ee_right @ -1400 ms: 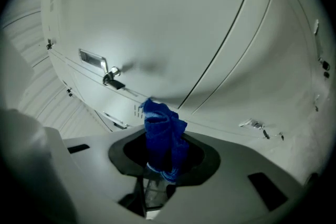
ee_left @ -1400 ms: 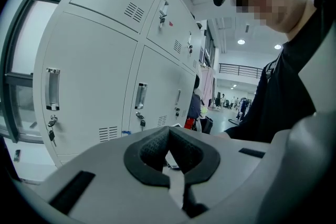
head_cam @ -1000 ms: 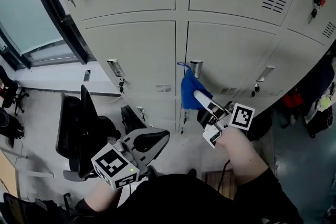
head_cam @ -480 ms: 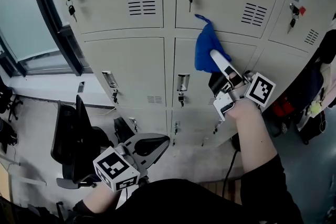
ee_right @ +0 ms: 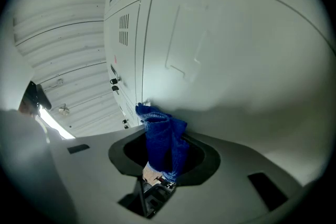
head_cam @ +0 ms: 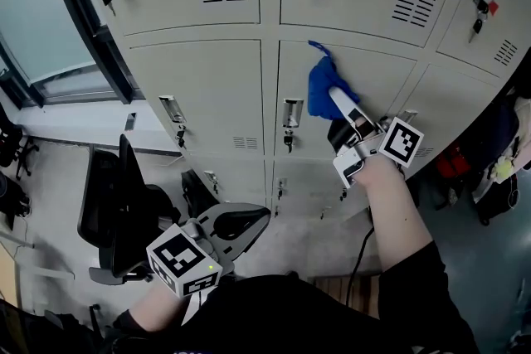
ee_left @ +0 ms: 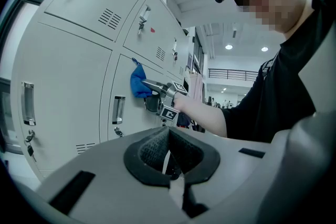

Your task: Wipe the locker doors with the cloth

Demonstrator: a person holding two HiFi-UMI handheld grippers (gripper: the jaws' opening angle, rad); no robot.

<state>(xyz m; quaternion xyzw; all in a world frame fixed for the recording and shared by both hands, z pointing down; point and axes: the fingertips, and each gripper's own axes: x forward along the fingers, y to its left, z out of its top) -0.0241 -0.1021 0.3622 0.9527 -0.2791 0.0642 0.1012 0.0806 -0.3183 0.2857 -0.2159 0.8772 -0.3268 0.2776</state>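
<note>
Head view: blue cloth [head_cam: 322, 87] clamped in right tongs [head_cam: 334, 98], against grey locker door [head_cam: 373, 70], just up-right of door handle [head_cam: 291, 112]. Left tongs [head_cam: 242, 221] well below handle, off lockers.
Left gripper view: left tongs [ee_left: 169, 150] closed together, nothing between; cloth [ee_left: 138, 83] up-right of handle [ee_left: 119, 109].
Right gripper view: right tongs [ee_right: 161, 157] pinch bunched cloth [ee_right: 164, 139], tip at door [ee_right: 236, 50].

Black chair [head_cam: 124, 211] sits at eight o'clock on the pale floor [head_cam: 50, 178]. Dark-framed window [head_cam: 33, 21] is up at ten. In the left gripper view, ceiling lights [ee_left: 229, 46] glow at two o'clock.
</note>
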